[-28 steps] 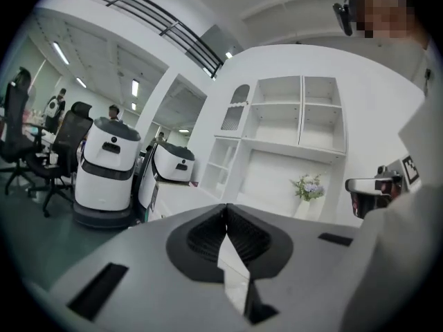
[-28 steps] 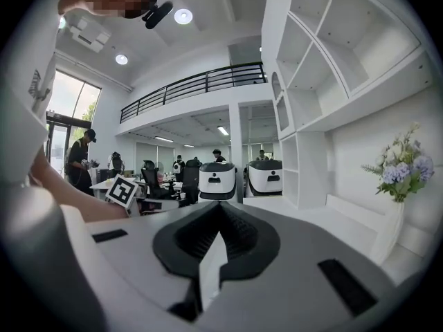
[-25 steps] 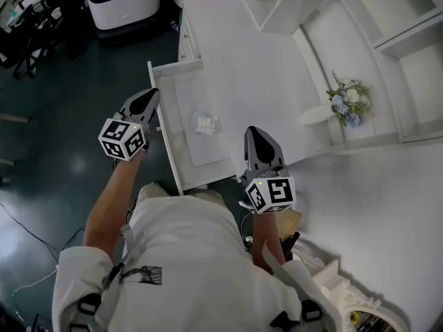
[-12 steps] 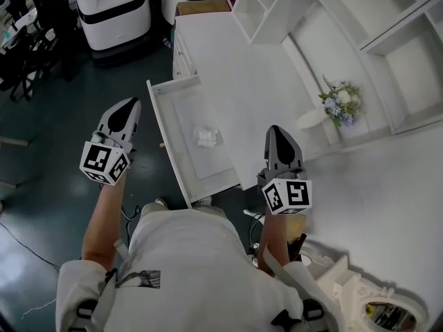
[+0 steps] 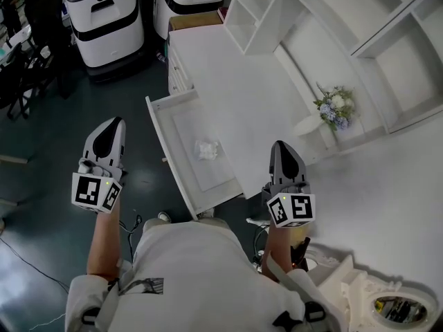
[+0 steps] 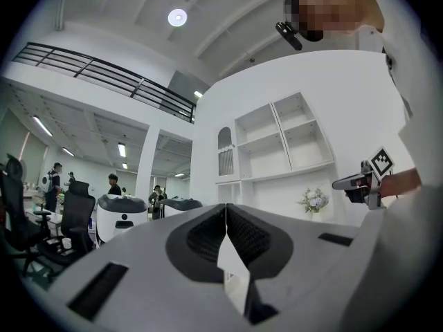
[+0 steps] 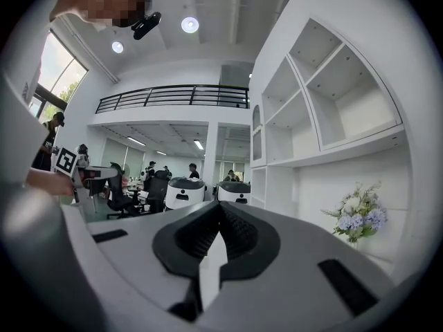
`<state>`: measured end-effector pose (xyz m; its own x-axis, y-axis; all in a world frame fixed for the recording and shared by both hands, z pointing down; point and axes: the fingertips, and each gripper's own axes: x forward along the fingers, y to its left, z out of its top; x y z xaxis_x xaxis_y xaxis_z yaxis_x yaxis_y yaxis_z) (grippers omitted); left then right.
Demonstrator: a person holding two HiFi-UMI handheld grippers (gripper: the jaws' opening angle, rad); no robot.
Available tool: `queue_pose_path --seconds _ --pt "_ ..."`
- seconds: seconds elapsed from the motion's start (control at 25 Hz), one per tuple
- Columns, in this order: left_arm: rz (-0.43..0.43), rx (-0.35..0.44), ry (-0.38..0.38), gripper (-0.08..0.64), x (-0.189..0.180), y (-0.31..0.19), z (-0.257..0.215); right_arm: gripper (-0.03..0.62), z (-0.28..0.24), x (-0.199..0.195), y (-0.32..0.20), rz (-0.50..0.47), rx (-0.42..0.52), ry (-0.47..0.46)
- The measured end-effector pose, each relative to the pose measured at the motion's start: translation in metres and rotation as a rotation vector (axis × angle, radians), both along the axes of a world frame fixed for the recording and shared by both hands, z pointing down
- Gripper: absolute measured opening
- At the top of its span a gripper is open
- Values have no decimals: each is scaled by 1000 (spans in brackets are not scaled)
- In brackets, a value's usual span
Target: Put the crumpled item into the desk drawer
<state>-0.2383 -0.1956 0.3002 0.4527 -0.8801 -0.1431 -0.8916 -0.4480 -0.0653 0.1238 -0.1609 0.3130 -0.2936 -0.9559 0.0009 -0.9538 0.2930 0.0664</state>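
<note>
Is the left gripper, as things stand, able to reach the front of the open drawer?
Probably yes. The left gripper hovers over the floor beside the drawer front, apart from it, with nothing between them. Its jaws are shut and empty.

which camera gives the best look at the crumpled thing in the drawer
The head view. It looks down on the crumpled white item lying in the open drawer. The left gripper view and the right gripper view both face the wall shelves, so neither shows the item or drawer.
</note>
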Motion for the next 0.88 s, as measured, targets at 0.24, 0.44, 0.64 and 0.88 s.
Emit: queue_pose_path --seconds 0.24,0.44,0.64,0.88 --pt "-34 22 1 17 -23 19 -14 9 0 -13 4 6 0 -2" --pt "-63 44 6 18 -35 32 -26 9 -2 -8 11 33 16 -7" --pt "-86 79 13 17 -48 48 -37 9 -2 1 20 71 23 -20" --pt "-122 72 -21 17 -63 65 -36 9 2 3 26 97 18 -25"
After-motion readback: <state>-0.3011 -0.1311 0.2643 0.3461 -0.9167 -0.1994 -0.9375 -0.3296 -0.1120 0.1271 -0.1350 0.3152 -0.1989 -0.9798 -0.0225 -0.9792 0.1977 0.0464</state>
